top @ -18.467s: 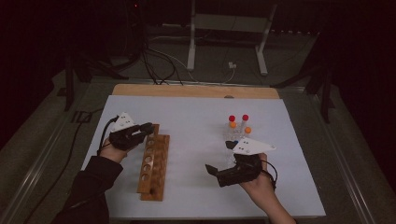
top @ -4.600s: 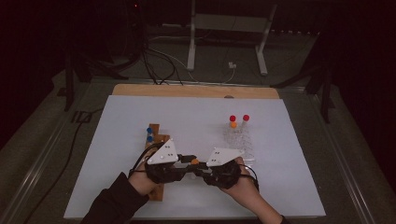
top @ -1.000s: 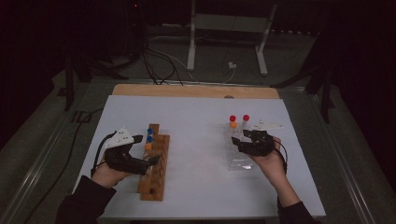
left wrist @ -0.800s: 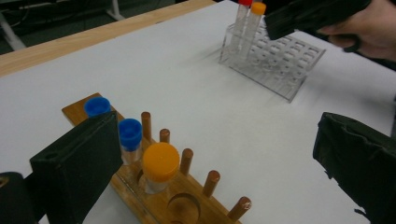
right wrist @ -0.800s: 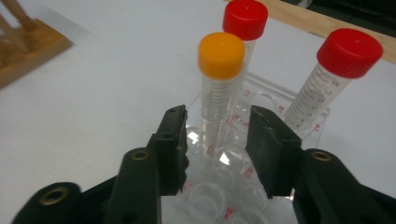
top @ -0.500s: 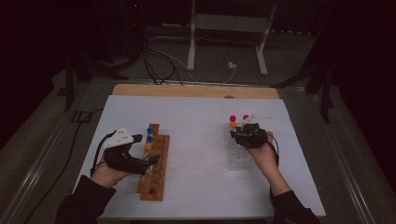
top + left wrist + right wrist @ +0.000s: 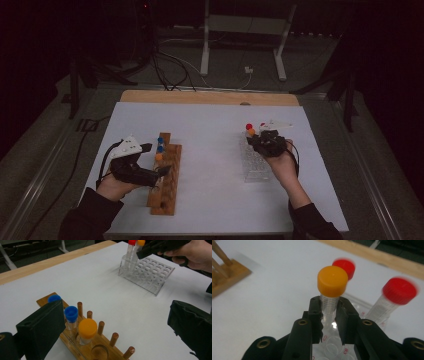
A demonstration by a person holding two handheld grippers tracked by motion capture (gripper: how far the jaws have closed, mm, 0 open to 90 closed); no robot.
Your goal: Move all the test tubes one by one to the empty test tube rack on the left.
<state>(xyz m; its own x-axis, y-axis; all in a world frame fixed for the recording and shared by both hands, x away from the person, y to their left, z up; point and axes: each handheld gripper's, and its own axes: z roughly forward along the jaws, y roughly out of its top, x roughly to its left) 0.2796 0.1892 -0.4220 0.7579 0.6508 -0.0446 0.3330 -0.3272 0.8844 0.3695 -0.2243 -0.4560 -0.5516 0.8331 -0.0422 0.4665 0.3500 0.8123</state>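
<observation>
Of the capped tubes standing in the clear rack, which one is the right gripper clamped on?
The orange-capped tube: the right gripper pinches it just below its cap, while both red-capped tubes stand free.

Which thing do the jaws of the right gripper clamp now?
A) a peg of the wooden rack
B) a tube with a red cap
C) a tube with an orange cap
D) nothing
C: in the right gripper view, the right gripper pinches the orange-capped tube just under its cap.

Bare desk (image 7: 210, 150) lies open between the wooden rack (image 7: 165, 172) at nine o'clock and the clear rack (image 7: 255, 162) at three; red-capped tubes (image 7: 398, 291) crowd the latter's far end.
</observation>
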